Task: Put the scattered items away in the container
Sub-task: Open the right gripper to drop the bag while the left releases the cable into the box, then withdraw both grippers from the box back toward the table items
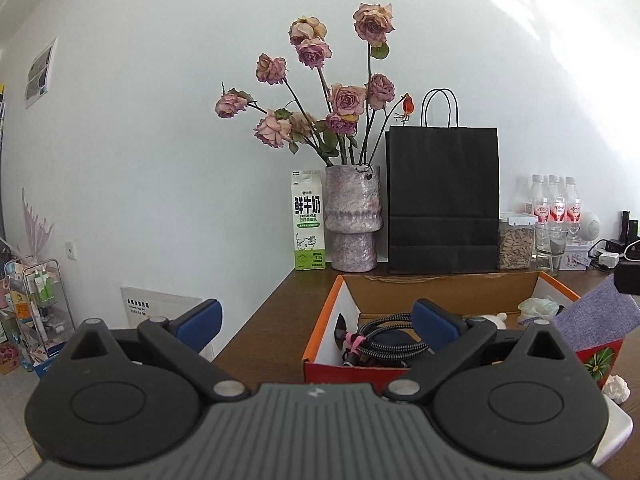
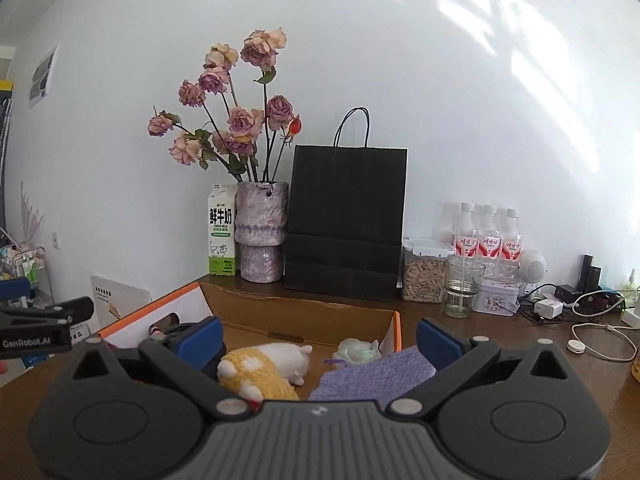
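- Left hand-held gripper (image 1: 316, 322) hangs with its blue pads wide apart and nothing between them, just short of the box's (image 1: 320, 344) near wall.
- Right hand-held gripper (image 2: 319, 338) is spread just as wide and empty, over the box's right half.
- My read: both have nothing in hand, so this is the gap between a drop and the next pick.
- Into the box, left side: a coiled cable (image 1: 384, 338) with a pink tie, lying on something dark I can't make out.
- Middle: a yellow-and-white plush (image 2: 268, 366) on its side.
- Right: a pale green crumpled ball (image 2: 360, 350) against the far corner, and a purple cloth (image 2: 376, 376) draped over the right edge, half in at best.
- Outside, on the bench (image 1: 264, 320) by the box's right corner, a white wad (image 1: 616, 388) waits.
- Next call, I'd say: the cloth needs nudging fully inside, then the wad wants a low, centred pinch; it's soft and may squash.
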`<action>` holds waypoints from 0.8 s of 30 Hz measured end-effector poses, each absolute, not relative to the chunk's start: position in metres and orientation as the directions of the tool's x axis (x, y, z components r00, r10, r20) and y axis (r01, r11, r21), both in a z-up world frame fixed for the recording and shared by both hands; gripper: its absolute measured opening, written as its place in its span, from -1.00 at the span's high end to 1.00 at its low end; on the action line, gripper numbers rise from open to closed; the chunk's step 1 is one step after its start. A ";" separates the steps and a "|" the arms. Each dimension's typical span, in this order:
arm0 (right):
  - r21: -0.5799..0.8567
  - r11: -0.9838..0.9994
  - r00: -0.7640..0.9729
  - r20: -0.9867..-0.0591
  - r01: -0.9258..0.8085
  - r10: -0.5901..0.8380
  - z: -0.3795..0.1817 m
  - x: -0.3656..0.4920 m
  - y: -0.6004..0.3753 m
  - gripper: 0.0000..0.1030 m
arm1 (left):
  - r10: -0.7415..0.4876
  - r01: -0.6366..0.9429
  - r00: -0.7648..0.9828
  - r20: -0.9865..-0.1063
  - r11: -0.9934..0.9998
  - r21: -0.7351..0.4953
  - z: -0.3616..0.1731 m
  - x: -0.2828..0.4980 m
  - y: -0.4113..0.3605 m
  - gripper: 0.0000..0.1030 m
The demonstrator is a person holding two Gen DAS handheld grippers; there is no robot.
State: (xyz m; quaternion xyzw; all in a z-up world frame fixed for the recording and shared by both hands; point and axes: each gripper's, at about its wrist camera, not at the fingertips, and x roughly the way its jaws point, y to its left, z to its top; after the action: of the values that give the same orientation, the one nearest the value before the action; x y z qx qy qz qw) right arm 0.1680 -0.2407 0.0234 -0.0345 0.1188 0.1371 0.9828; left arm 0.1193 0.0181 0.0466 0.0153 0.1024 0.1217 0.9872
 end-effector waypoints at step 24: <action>0.013 0.955 0.837 -0.478 -0.297 0.267 -0.048 0.098 -0.251 -1.00 | 0.201 -0.204 0.894 -0.400 0.978 0.037 -0.005 0.048 0.038 -1.00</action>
State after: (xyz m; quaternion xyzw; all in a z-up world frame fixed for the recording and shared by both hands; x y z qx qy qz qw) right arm 0.0981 -0.2510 -0.0481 -0.0311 0.2447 0.1472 0.9578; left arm 0.0478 0.0382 -0.0047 -0.0031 0.2054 0.1042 0.9731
